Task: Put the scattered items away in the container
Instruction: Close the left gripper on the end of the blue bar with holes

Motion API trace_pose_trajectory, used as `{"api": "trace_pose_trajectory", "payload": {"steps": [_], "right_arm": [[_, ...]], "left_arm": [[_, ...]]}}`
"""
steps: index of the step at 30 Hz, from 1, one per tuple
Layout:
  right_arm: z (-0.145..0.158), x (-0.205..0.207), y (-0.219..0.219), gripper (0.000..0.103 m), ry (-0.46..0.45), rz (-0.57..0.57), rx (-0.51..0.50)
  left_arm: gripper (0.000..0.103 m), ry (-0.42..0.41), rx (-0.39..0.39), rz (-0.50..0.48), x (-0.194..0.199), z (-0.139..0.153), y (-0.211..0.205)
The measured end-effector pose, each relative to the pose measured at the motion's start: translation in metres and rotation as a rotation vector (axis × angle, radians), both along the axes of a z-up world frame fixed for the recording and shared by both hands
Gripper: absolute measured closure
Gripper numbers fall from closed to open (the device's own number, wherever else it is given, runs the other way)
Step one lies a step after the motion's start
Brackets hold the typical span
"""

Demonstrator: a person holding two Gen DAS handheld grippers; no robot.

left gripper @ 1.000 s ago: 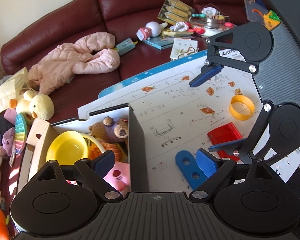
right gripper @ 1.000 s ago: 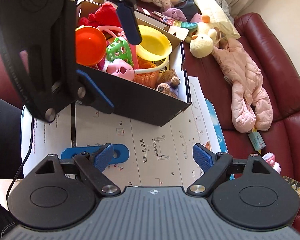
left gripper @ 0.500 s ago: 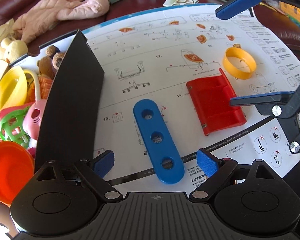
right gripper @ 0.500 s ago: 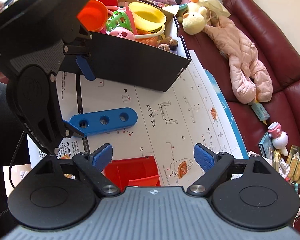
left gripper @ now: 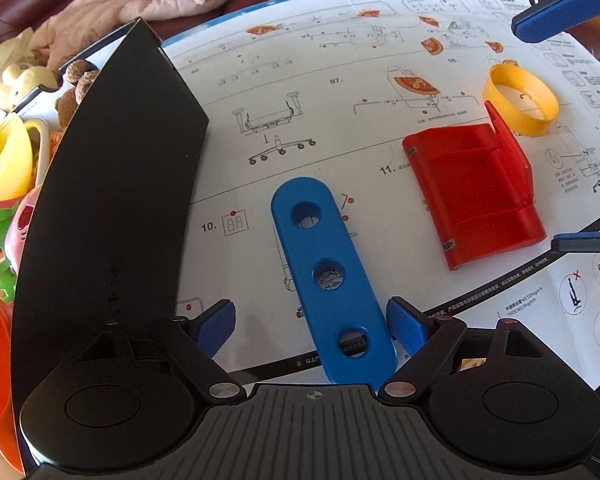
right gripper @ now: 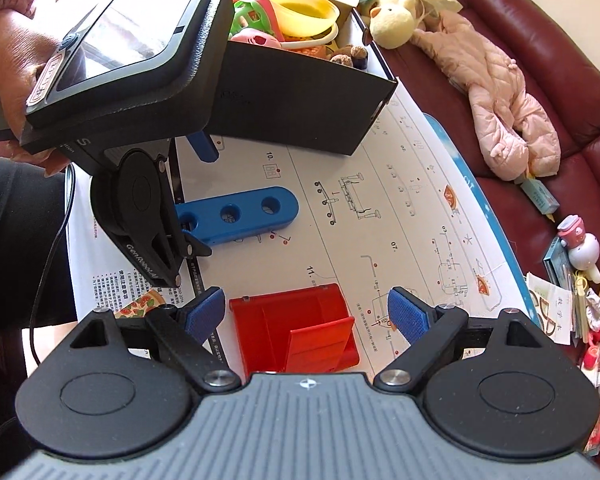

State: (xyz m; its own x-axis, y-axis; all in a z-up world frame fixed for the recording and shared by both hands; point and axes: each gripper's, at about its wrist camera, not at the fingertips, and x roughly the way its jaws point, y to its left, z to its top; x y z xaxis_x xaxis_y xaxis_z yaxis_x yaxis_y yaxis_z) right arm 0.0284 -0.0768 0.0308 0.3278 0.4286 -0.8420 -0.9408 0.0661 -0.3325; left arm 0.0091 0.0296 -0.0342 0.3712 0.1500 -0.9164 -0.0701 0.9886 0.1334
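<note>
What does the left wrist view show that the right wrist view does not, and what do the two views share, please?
Only the left wrist view shows the yellow ring lying beyond the red piece on the printed sheet.

Only the right wrist view shows the pink-and-white figurine on the sofa and the person's hand holding the left gripper.

Both show the blue three-hole bar between the left gripper's closing jaws, the red piece between the right gripper's open jaws, the black box of toys and the pink jacket.
</note>
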Motion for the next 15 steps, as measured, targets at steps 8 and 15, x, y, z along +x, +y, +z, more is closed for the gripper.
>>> {"api": "trace_pose_trajectory", "payload": {"steps": [8,15], "right_arm": [[-0.013,0.001,-0.01,0.013,0.056,-0.026,-0.042],[-0.027,0.003,-0.012,0.013,0.132,-0.054,-0.084]], "left_arm": [[0.025,-0.013,-0.007,-0.064,0.007,-0.004,0.002],[0.041,-0.021,-0.028,-0.17,0.009,-0.004,-0.008]]}}
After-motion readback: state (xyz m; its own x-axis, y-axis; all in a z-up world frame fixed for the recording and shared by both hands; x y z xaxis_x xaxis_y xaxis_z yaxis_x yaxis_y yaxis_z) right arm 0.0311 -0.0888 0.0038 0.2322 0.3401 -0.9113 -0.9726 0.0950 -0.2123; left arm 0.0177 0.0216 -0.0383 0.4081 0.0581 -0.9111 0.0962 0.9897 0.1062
